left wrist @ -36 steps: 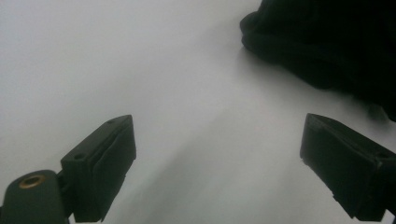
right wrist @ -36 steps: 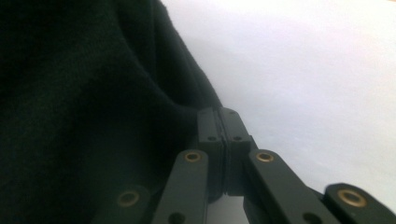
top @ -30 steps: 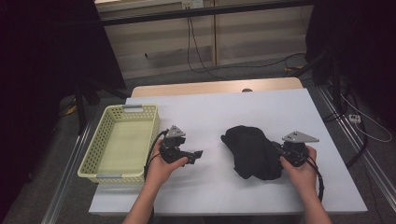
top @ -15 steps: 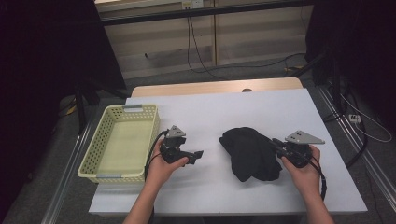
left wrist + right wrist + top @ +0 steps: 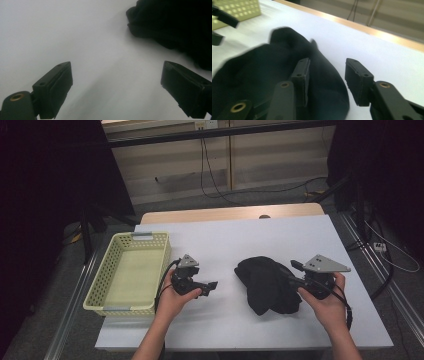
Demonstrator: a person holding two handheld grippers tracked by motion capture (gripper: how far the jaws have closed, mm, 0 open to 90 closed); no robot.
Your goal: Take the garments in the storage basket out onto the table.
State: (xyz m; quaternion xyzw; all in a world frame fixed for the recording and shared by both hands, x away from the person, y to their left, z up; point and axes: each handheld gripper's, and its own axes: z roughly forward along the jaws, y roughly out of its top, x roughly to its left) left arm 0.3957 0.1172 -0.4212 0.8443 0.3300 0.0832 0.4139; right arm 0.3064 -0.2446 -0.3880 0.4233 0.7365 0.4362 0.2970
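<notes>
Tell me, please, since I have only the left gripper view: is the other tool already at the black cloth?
Observer: Yes, the right tool is at the edge of the black cloth, jaws open around a fold.
Operator: Thank you. Is there anywhere to put the cloth?
Observer: A pale yellow basket stands on the table's left side, nothing in it.
Operator: And where is my tool?
Observer: The left tool sits between basket and cloth, open.

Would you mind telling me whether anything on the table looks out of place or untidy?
The black cloth lies crumpled in a heap on the white table, outside the yellow basket. Nothing looks spilled or damaged.
</notes>
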